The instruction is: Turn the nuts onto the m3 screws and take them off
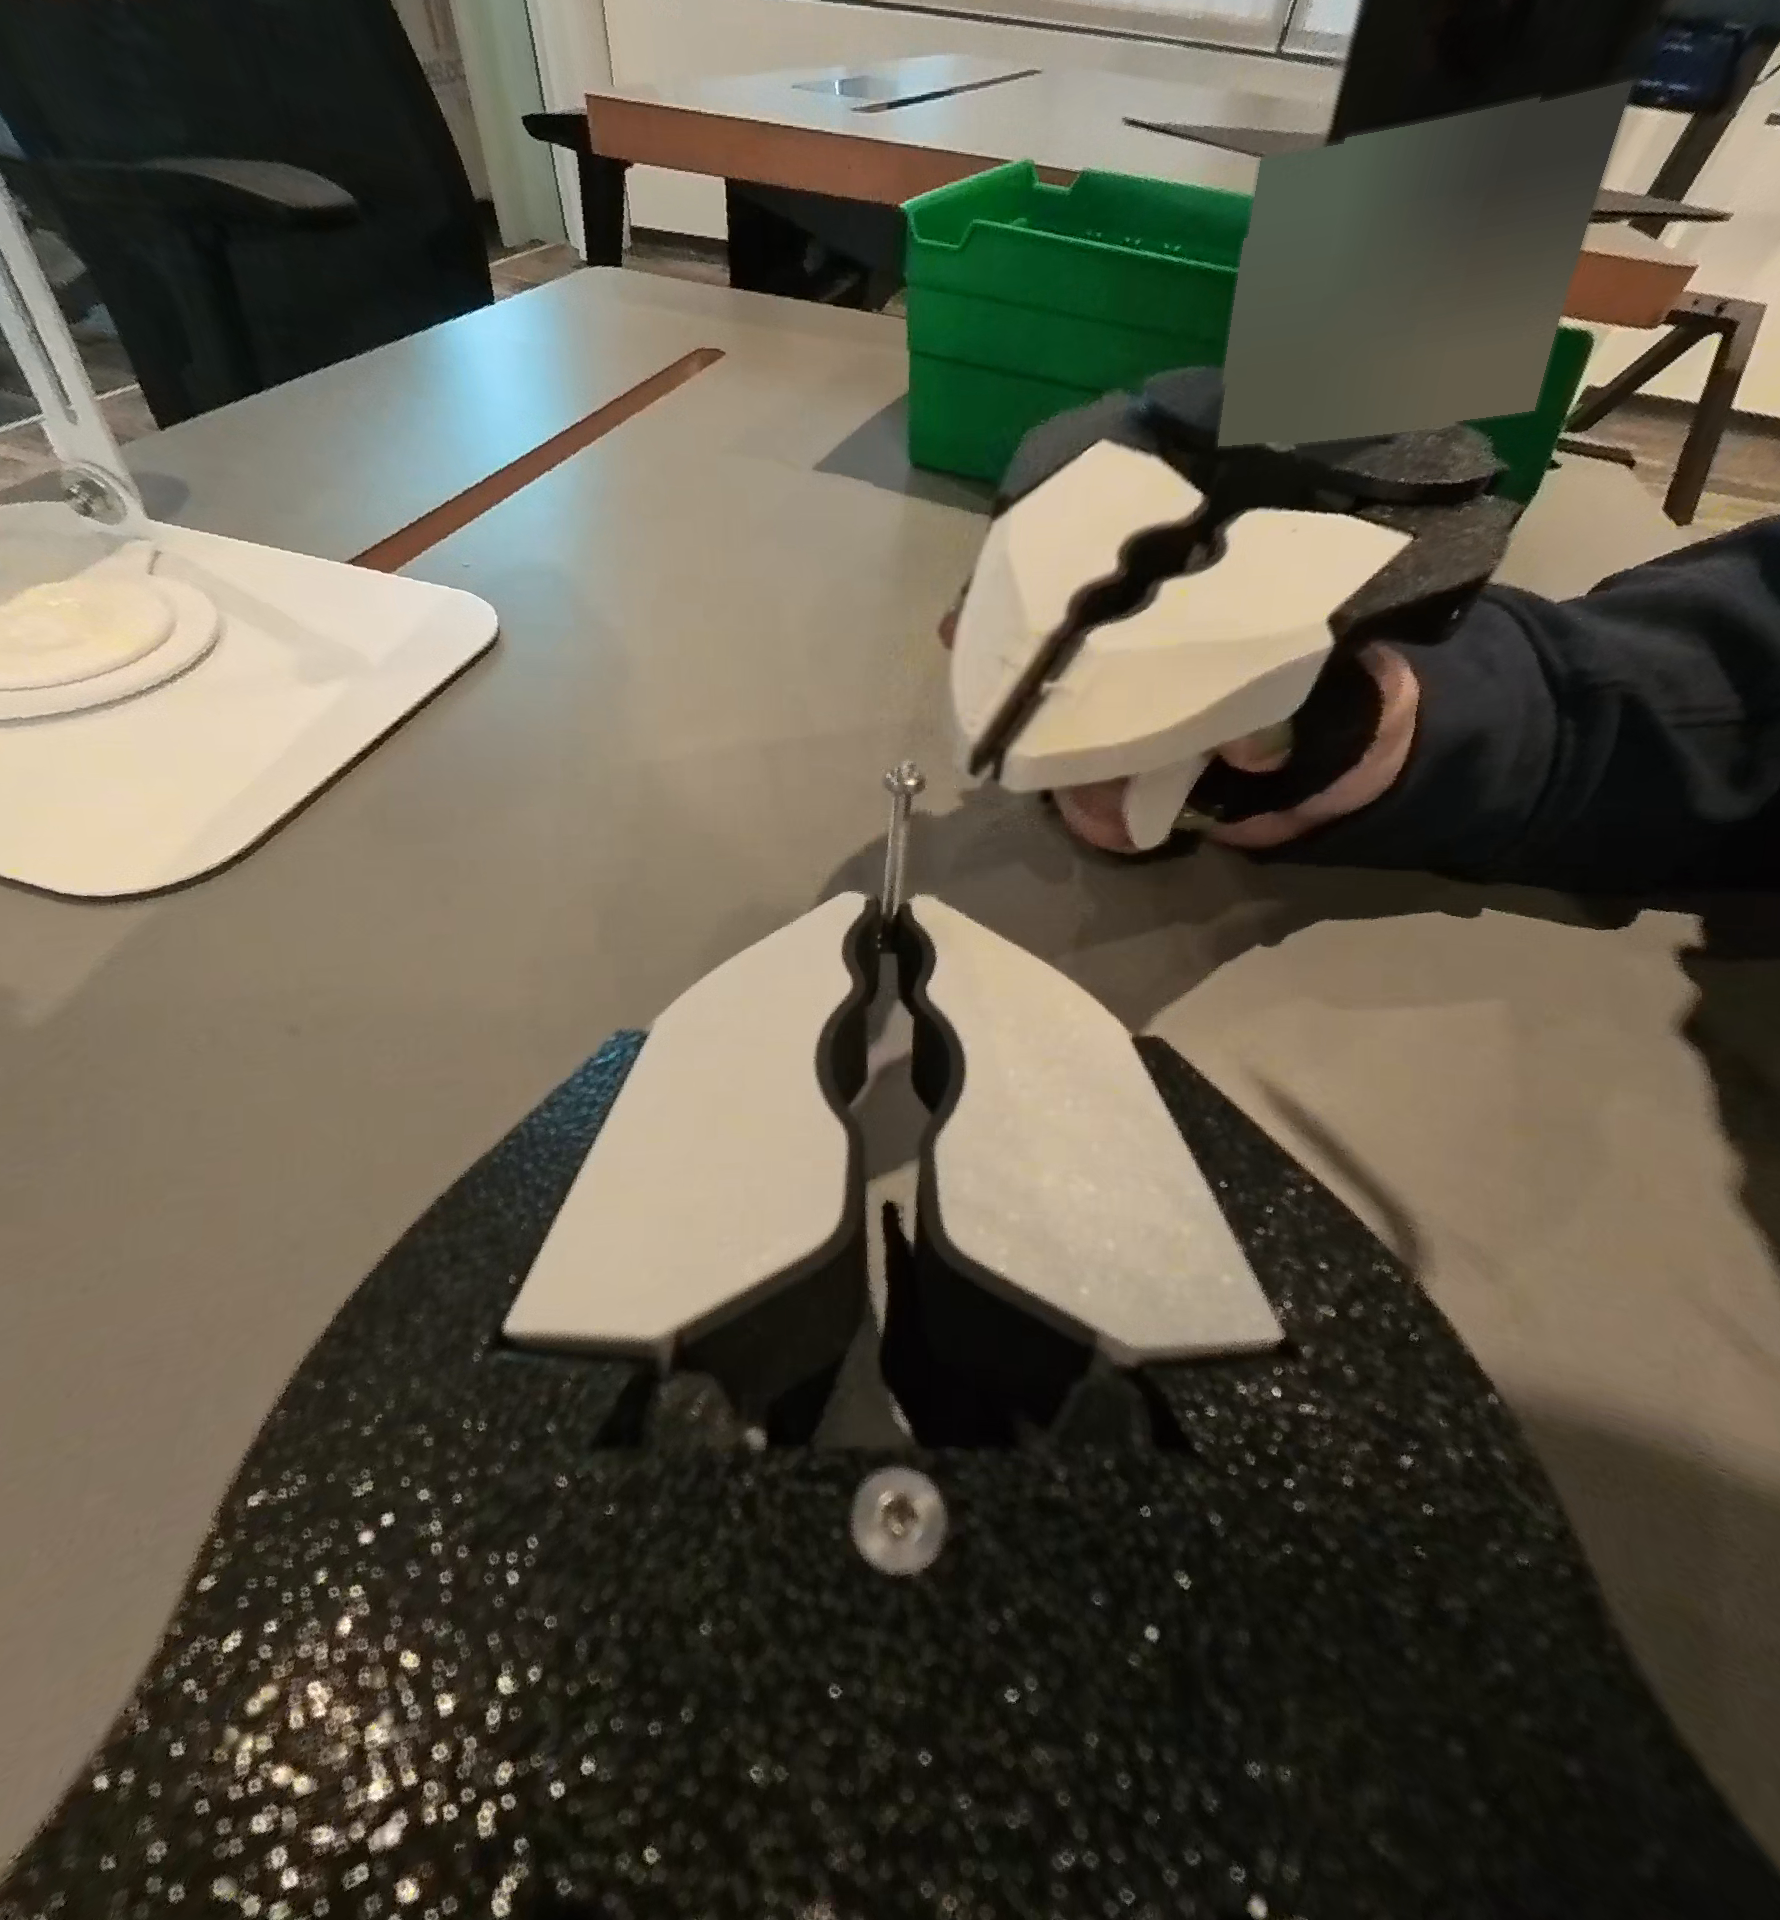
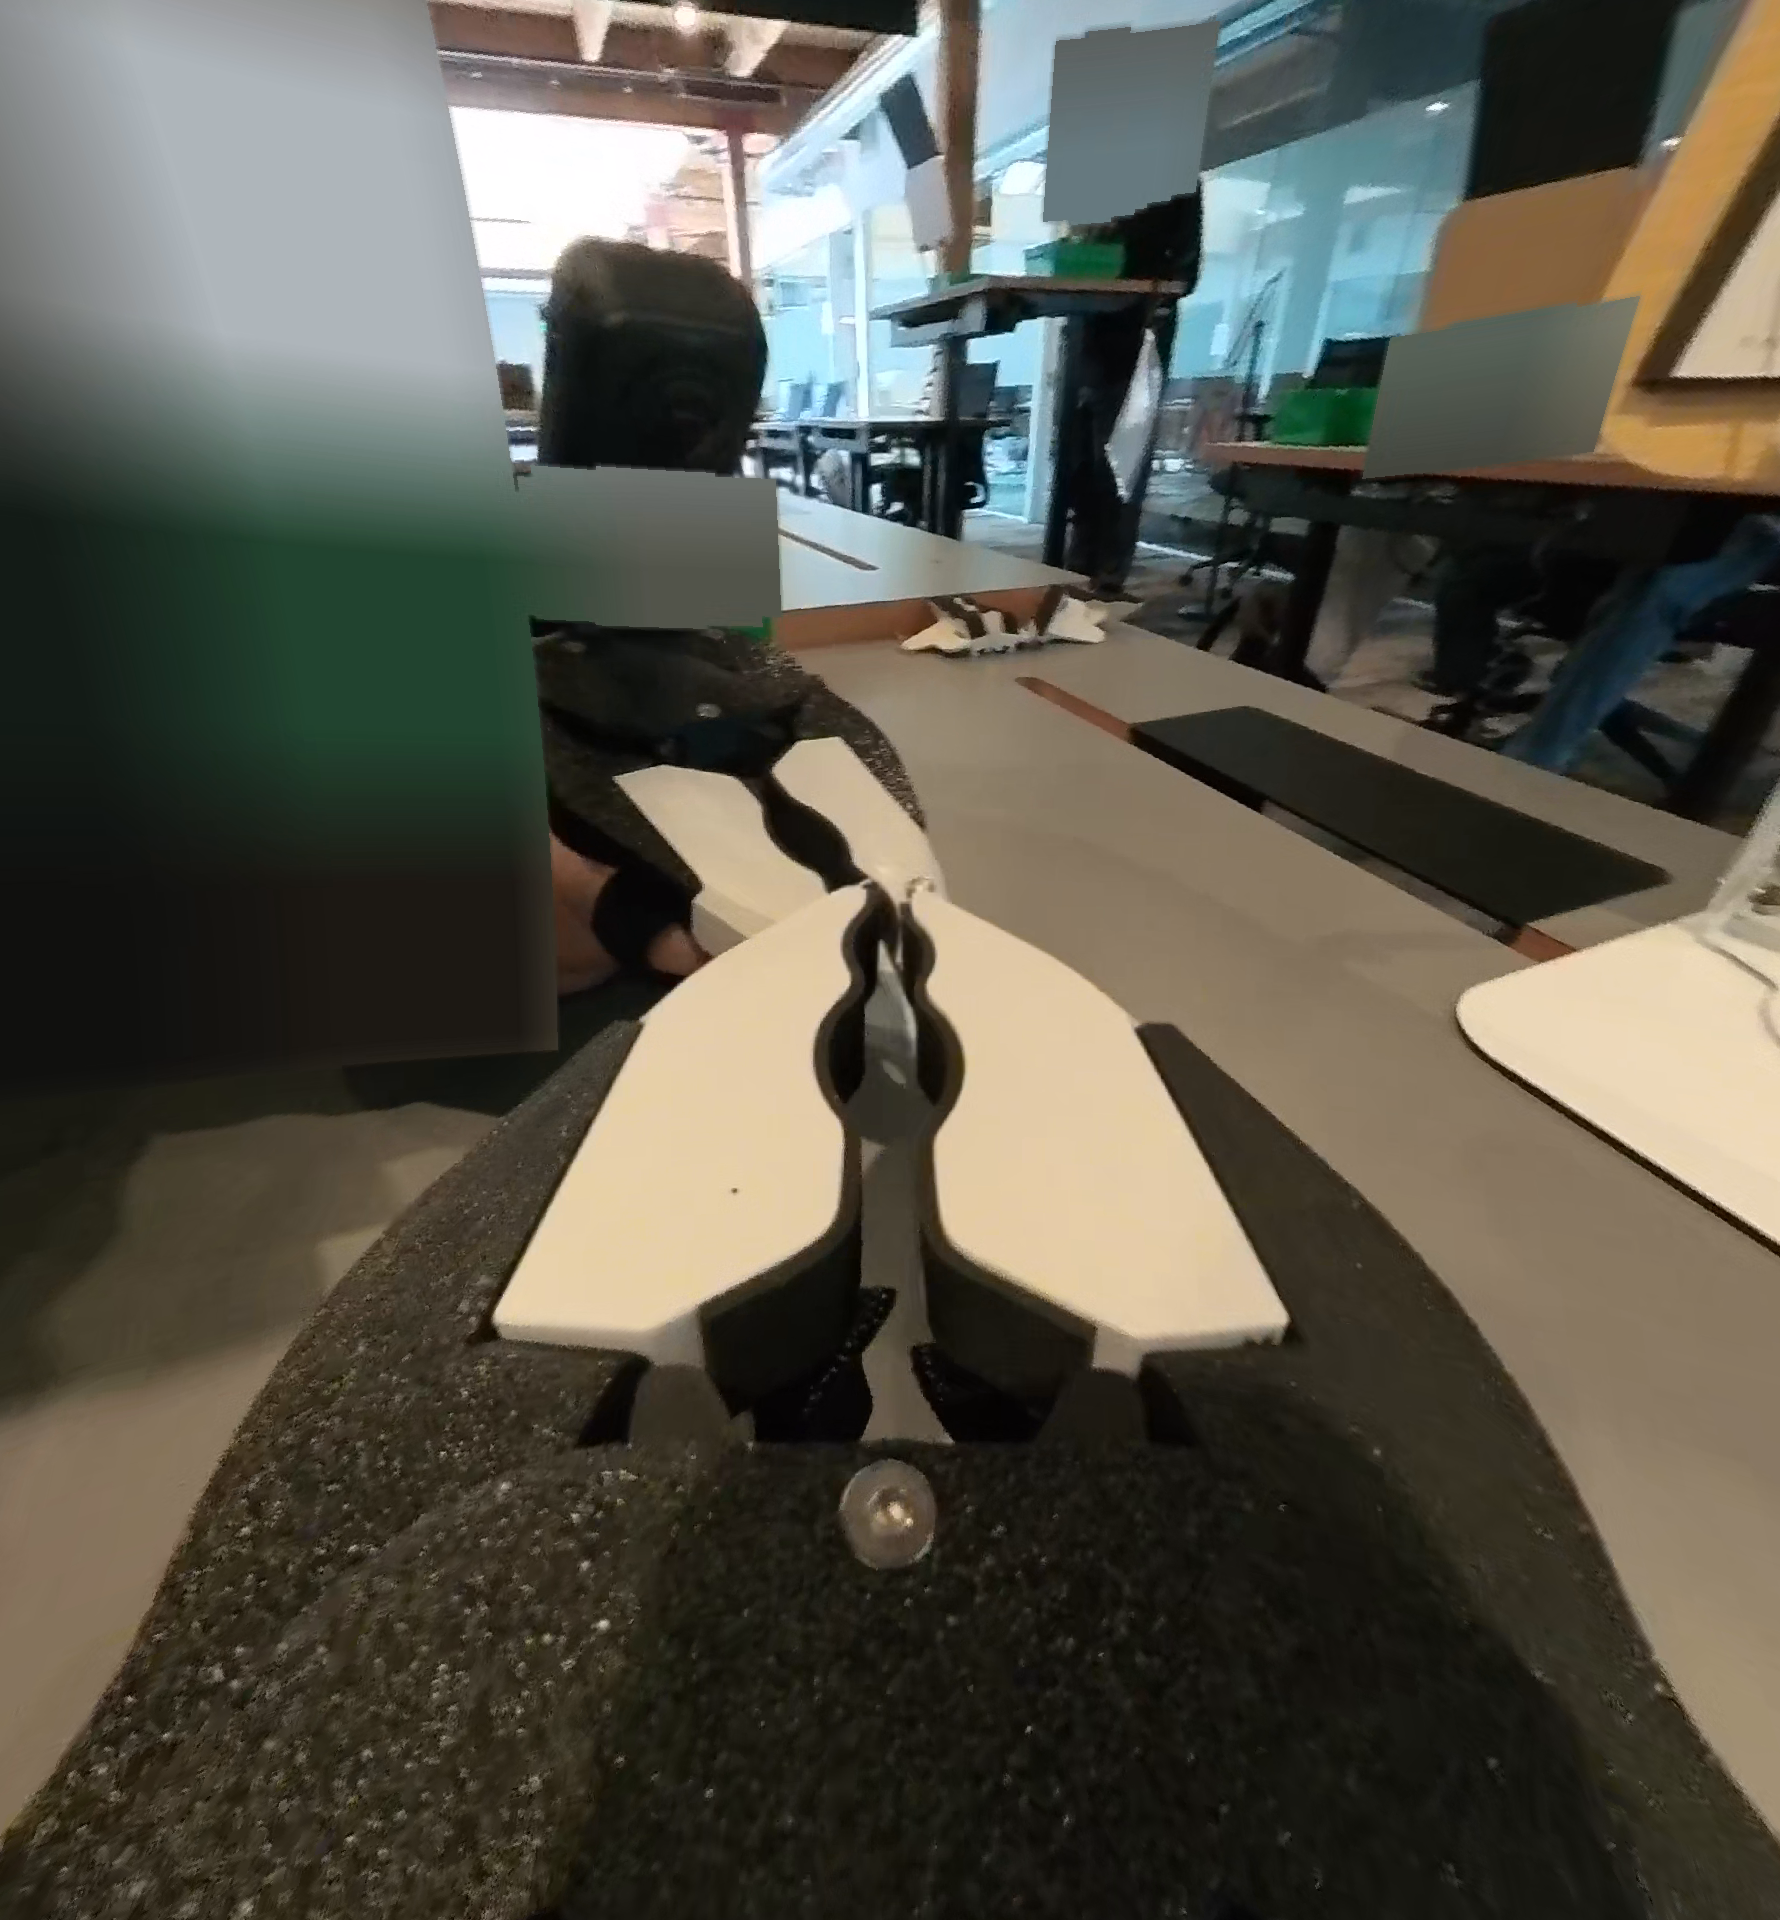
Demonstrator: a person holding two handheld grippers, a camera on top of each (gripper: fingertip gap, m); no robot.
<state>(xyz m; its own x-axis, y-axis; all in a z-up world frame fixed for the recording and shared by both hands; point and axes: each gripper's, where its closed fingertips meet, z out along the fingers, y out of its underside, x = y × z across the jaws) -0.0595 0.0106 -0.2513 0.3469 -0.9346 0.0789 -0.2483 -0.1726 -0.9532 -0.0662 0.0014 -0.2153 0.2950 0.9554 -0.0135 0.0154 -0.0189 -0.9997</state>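
Right now your left claw (image 1: 891, 914) is clenched on the lower end of a thin silver screw (image 1: 899, 831), which stands nearly upright above the grey tabletop (image 1: 553, 727), head uppermost. Your right claw (image 1: 985, 764) hangs just right of the screw head, its tips nearly together; whether it holds anything cannot be told. To the far right, stacked green bins (image 1: 1052, 312) stand behind it. At the left lies a white base plate (image 1: 242, 727) with a clear stand (image 1: 24, 260). A black chair (image 1: 221, 187) stands beyond the far edge.
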